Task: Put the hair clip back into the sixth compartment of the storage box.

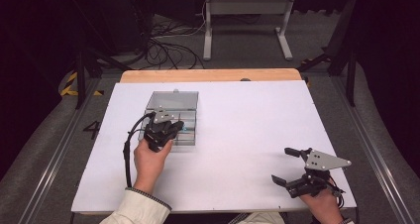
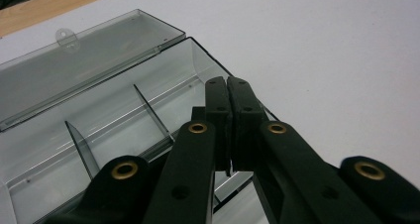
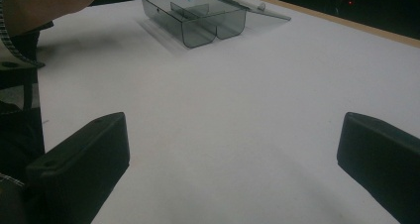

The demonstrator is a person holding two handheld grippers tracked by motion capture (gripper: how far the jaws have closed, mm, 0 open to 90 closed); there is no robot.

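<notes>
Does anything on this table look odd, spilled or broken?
Nothing stands out. The clear compartment box sits flat on the white table with its lid laid open, dividers upright. The left hand-held gripper hovers over it, shut; the right hand-held gripper is open.

boxes: 1 (image 1: 171,117) | grippers: 2 (image 1: 174,128) (image 1: 287,165) | tables: 1 (image 1: 237,149)

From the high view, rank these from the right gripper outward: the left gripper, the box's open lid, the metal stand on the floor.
1. Left gripper: across the table to the left of the right gripper, jaws shut over the clear box.
2. Open lid: just beyond it, lying flat behind the box.
3. Metal stand: farthest, on the floor past the table's far edge.
</notes>
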